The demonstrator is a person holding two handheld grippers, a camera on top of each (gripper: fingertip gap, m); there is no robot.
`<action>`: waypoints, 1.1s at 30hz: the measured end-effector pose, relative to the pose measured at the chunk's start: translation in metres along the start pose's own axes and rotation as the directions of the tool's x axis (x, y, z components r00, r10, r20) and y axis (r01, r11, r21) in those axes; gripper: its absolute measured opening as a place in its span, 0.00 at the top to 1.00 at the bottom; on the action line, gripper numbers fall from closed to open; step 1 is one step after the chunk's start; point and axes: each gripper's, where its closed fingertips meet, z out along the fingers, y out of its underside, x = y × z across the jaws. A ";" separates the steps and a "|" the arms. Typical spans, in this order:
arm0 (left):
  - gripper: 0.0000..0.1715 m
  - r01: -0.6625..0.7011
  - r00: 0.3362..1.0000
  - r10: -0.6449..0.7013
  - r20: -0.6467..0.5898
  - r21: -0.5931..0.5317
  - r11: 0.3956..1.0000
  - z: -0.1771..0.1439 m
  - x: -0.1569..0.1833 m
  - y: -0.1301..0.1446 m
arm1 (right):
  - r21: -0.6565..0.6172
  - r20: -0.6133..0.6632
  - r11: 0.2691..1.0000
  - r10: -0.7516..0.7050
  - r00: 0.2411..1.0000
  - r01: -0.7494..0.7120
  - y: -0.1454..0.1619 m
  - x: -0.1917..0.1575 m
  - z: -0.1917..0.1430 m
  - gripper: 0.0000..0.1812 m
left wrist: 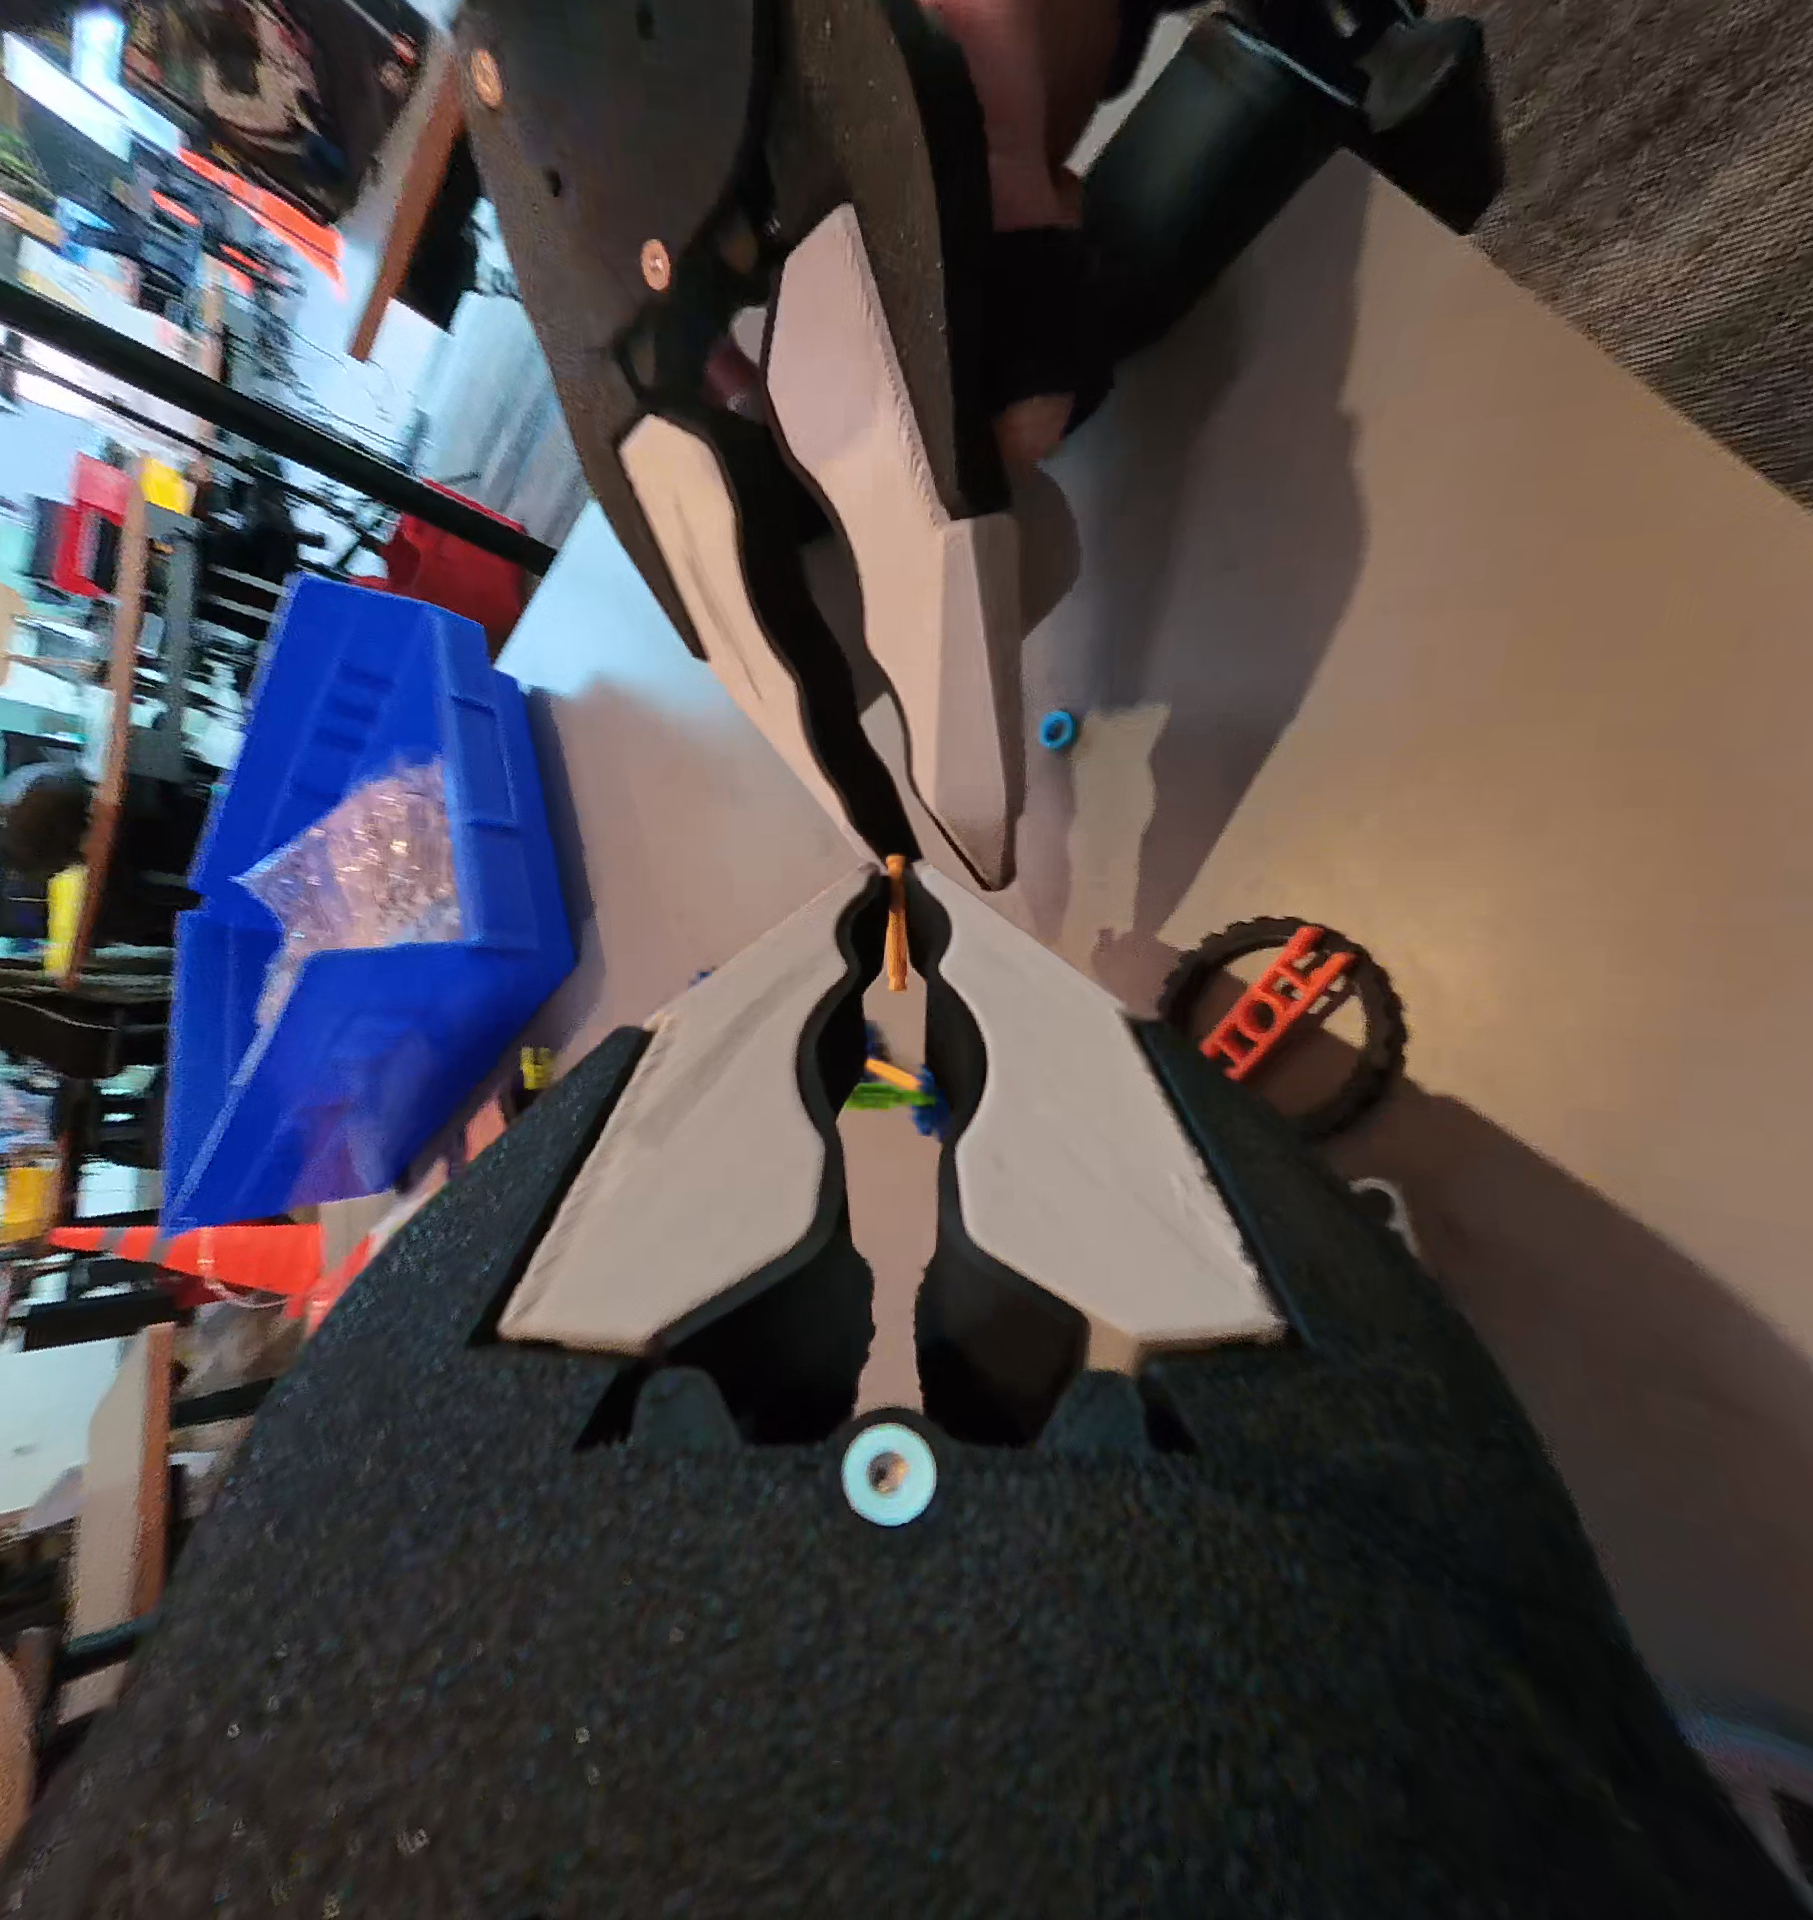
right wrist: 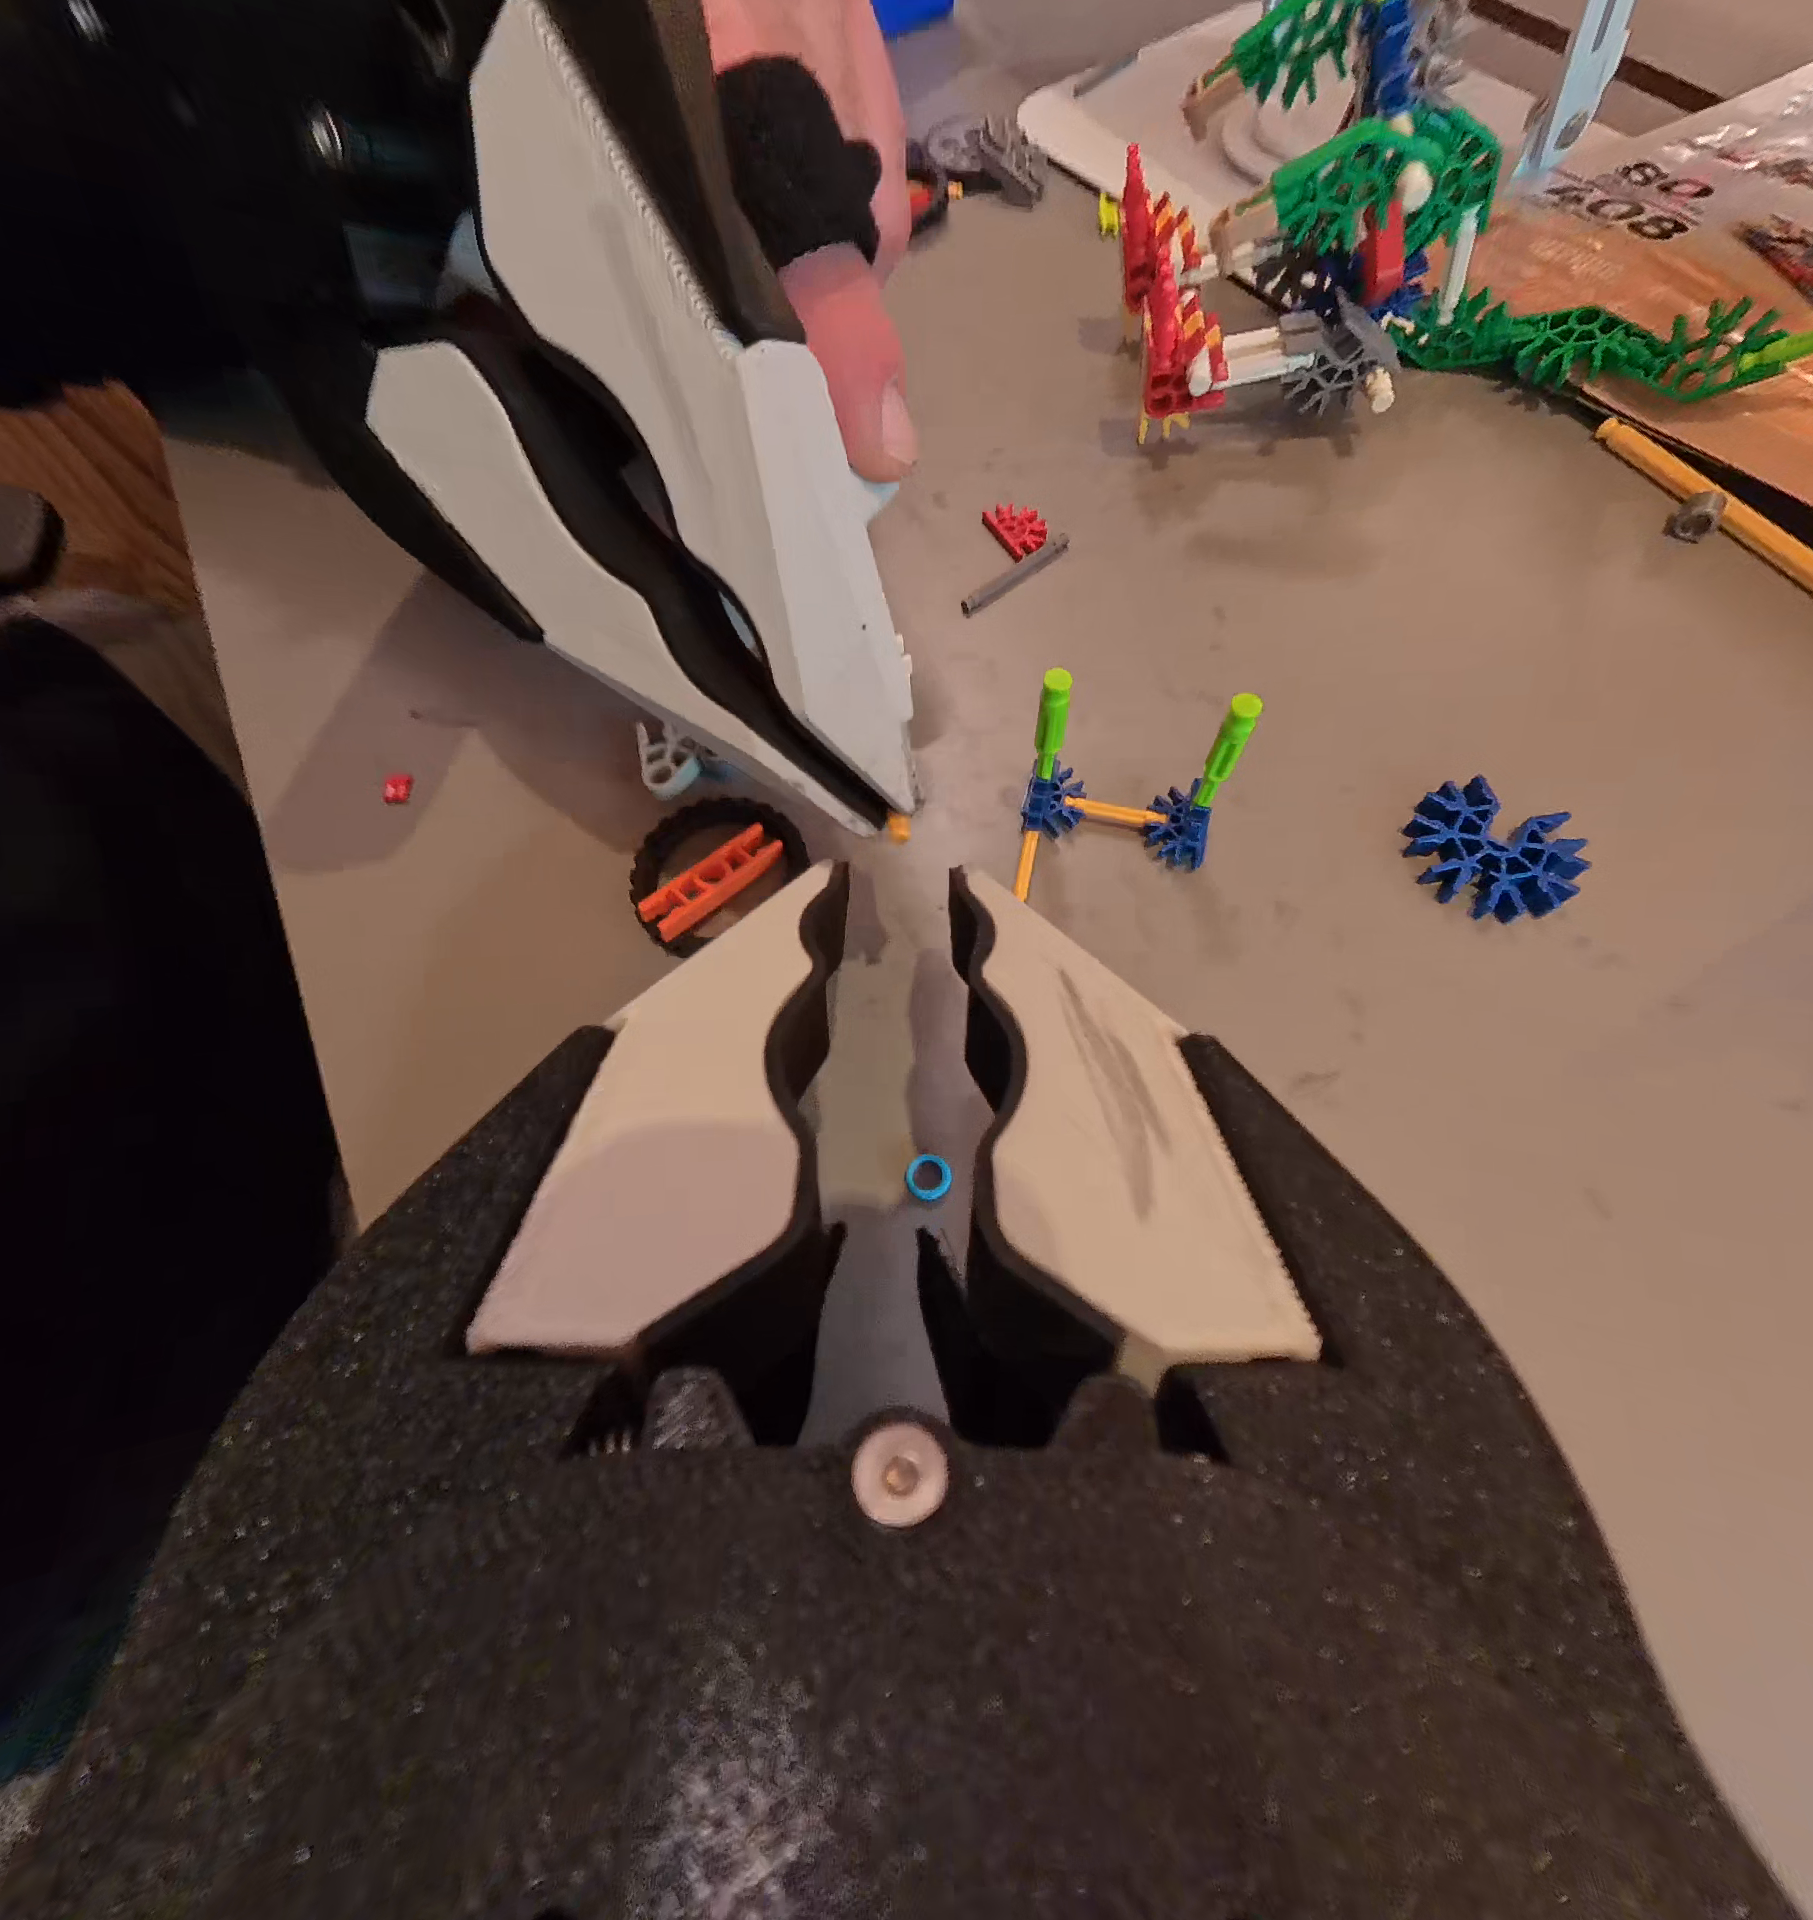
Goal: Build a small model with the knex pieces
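Observation:
My left gripper (left wrist: 894, 878) is shut on a short orange rod (left wrist: 897, 930), pinched at the fingertips and held just above the grey table (left wrist: 1504, 727). In the right wrist view the left gripper (right wrist: 897, 812) comes in from the upper left with the rod's end (right wrist: 898, 828) poking out of its tips. My right gripper (right wrist: 899, 883) is open and empty, its tips a little short of that rod end. In the left wrist view the right gripper (left wrist: 933, 862) reaches down from the top. A small blue ring (right wrist: 928, 1179) lies on the table under the right gripper.
A black tyre with an orange connector inside (right wrist: 715, 878) lies left of the tips. A small frame of blue connectors with yellow and green rods (right wrist: 1120, 810) stands to the right, then two blue connectors (right wrist: 1494, 852). A large colourful model (right wrist: 1349, 239) stands behind. A blue bin (left wrist: 362, 883) is at the table edge. My left and right fingertips are right by each other.

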 end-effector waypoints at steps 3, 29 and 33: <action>1.00 -0.041 0.998 0.040 0.043 0.025 0.999 -0.002 -0.004 -0.006 | 0.068 0.032 0.996 0.048 0.998 -0.050 -0.007 0.001 -0.005 0.90; 1.00 -0.288 0.936 0.269 0.225 0.052 0.956 -0.021 -0.014 -0.023 | 0.276 0.208 0.947 0.108 0.972 -0.164 -0.039 -0.015 -0.027 0.99; 0.99 -0.250 0.943 0.226 0.244 0.071 0.966 -0.025 -0.019 -0.023 | 0.283 0.186 0.948 0.093 0.978 -0.144 -0.041 -0.014 -0.028 0.99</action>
